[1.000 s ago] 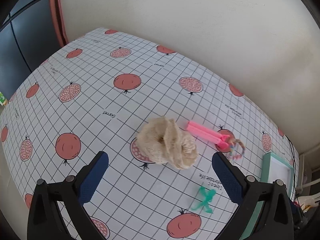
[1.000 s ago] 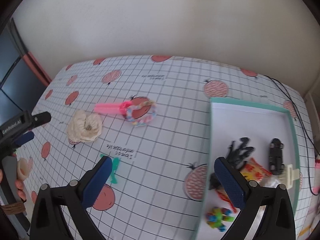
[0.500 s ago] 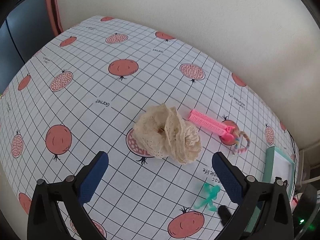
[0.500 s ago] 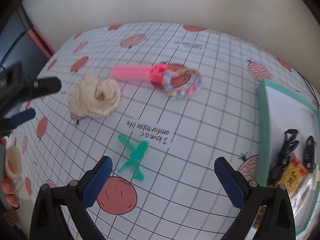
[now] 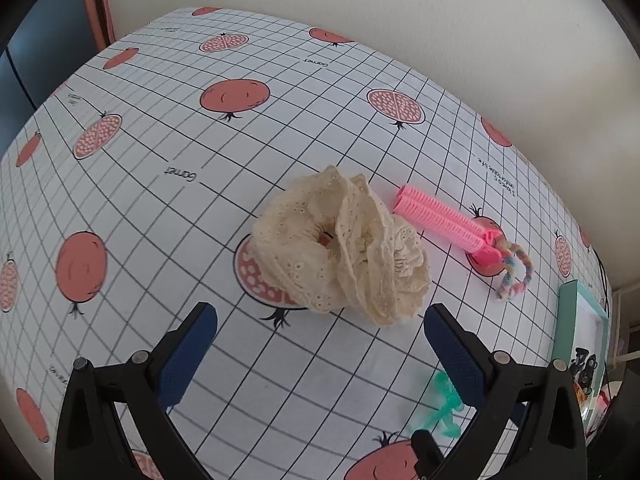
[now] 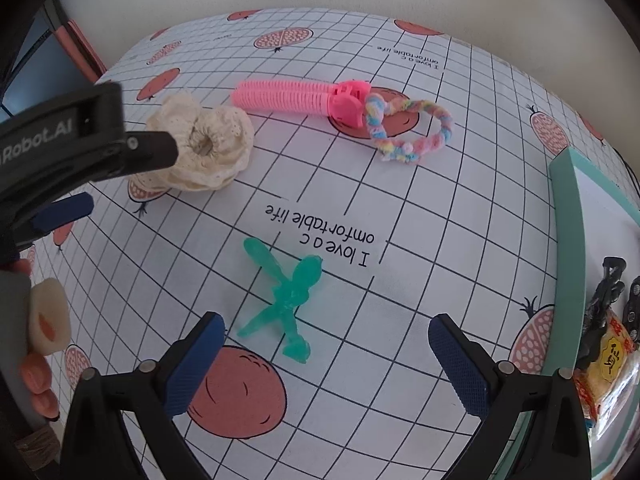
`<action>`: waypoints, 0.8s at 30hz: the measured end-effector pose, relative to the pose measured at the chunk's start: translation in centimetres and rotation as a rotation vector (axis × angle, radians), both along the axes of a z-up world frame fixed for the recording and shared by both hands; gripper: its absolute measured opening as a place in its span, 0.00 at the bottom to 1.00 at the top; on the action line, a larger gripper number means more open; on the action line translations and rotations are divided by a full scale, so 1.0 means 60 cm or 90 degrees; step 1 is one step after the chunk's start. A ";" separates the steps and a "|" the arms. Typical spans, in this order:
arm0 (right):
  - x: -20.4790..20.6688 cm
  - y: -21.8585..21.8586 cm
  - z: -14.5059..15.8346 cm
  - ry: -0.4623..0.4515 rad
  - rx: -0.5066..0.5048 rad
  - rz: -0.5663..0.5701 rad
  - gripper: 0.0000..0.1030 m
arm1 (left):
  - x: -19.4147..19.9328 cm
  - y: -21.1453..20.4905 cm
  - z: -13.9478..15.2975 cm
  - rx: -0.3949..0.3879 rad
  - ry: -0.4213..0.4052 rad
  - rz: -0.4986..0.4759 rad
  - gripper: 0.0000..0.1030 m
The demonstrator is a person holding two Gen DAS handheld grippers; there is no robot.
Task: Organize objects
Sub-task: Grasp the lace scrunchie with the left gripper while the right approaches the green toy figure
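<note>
A cream lace scrunchie (image 5: 344, 248) lies on the pomegranate tablecloth, just ahead of my open left gripper (image 5: 320, 344), which is empty. A green dragonfly toy (image 6: 284, 292) lies flat just ahead of my open right gripper (image 6: 326, 350) and slightly left of its centre. Beyond it lie a pink hair roller clip (image 6: 300, 96) and a pastel braided loop (image 6: 412, 128), touching each other. The scrunchie (image 6: 204, 148) shows again in the right wrist view, partly behind the left gripper's black body (image 6: 80, 136). The dragonfly (image 5: 440, 408) is partly hidden by my left gripper's right finger.
A teal-rimmed white tray (image 6: 568, 208) sits at the table's right, holding a black toy car, a black claw clip and a yellow snack packet (image 6: 612, 352). A hand (image 6: 36, 360) holds the left gripper's handle. A wall runs behind the table; dark cabinet at far left.
Both grippers have come lower and closer to the table. The left one neared the scrunchie. The right one swung left from the tray toward the green dragonfly.
</note>
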State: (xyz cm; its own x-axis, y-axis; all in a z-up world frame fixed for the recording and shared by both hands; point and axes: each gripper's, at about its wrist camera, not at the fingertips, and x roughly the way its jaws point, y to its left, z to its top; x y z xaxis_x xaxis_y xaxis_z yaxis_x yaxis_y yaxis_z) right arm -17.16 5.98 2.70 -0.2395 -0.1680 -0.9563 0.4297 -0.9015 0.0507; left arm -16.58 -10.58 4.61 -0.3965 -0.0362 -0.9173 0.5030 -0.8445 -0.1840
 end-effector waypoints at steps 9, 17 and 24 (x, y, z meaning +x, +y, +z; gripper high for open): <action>0.006 -0.003 -0.013 0.000 0.019 0.005 1.00 | -0.008 0.002 -0.011 0.016 0.027 0.006 1.00; 0.013 -0.008 -0.015 0.008 0.027 0.019 0.97 | -0.010 0.002 -0.010 -0.013 0.041 0.011 0.95; 0.013 -0.006 -0.005 0.019 0.016 0.029 0.76 | -0.009 -0.002 -0.013 -0.021 0.038 0.017 0.67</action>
State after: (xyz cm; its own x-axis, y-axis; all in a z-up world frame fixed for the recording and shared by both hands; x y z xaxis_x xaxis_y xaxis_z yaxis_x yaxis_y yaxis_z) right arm -16.35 5.60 2.42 -0.2603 -0.1556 -0.9529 0.4708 -0.8821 0.0154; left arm -17.11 -10.70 3.86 -0.4494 -0.0768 -0.8900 0.5139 -0.8372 -0.1873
